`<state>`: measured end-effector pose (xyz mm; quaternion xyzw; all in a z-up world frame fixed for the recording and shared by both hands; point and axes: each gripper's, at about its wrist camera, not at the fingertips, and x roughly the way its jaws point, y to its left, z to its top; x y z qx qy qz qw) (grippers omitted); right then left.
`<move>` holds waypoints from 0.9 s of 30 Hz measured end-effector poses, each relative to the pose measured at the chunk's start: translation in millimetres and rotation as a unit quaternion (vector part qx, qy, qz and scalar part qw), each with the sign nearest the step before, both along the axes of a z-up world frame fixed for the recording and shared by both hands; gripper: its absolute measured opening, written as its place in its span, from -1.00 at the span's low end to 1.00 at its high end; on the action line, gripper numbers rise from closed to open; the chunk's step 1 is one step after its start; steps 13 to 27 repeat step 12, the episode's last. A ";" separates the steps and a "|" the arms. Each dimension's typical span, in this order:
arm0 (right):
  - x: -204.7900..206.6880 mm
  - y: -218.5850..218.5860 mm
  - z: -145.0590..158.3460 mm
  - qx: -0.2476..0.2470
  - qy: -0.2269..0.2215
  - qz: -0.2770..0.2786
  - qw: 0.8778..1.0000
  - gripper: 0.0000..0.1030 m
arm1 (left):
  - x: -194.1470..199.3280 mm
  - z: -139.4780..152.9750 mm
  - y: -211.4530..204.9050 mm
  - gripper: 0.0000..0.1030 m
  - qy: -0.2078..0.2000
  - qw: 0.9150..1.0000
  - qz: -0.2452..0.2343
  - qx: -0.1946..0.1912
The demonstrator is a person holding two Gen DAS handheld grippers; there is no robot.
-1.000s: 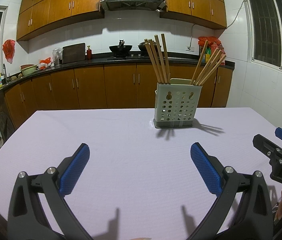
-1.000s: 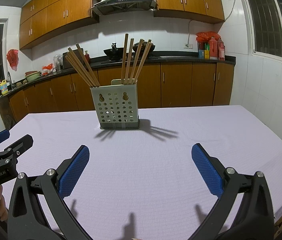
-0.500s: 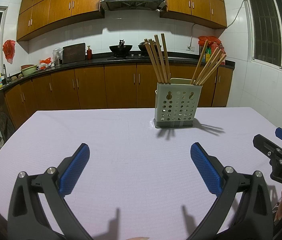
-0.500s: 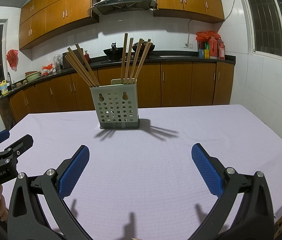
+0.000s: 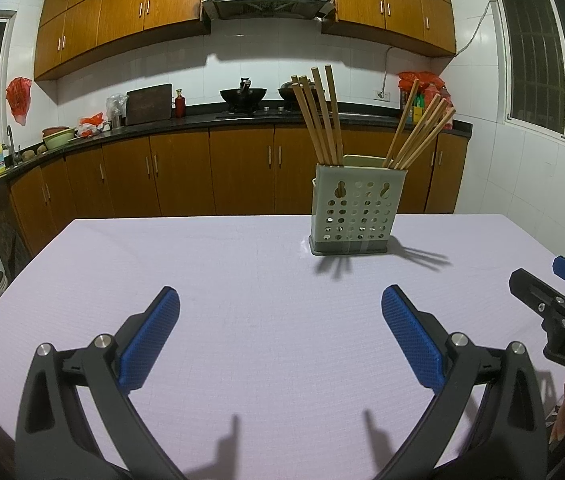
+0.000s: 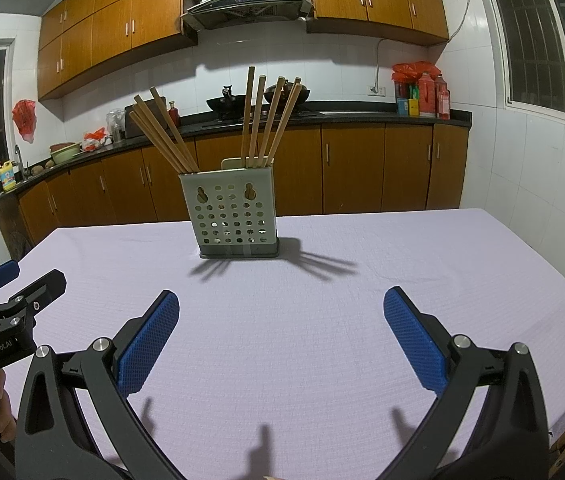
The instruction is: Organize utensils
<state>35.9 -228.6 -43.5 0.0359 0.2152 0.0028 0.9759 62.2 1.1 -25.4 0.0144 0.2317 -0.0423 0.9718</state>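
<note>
Your grippers hover apart, jaws wide and empty.
Wooden chopsticks (image 5: 324,116) stand in the perforated grey plastic holder (image 5: 356,210) on the lilac-clothed desk (image 5: 242,280).

A pale perforated utensil holder (image 5: 356,208) stood upright on the lilac tablecloth, well ahead of both sets of spread jaws. Wooden chopsticks (image 5: 324,116) leaned in two fanned bunches from its left and right compartments (image 6: 162,134).
</note>
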 end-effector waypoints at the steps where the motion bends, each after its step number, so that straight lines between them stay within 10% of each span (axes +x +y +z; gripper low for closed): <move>1: -1.0 1.3 0.0 0.000 0.000 0.000 1.000 0.97 | 0.0 -0.1 -0.3 0.92 0.000 1.000 0.001 -0.001; 27: 0.3 -0.9 0.0 0.001 0.000 0.000 1.000 0.97 | 5.3 -1.1 4.2 0.92 0.004 1.000 0.005 -0.003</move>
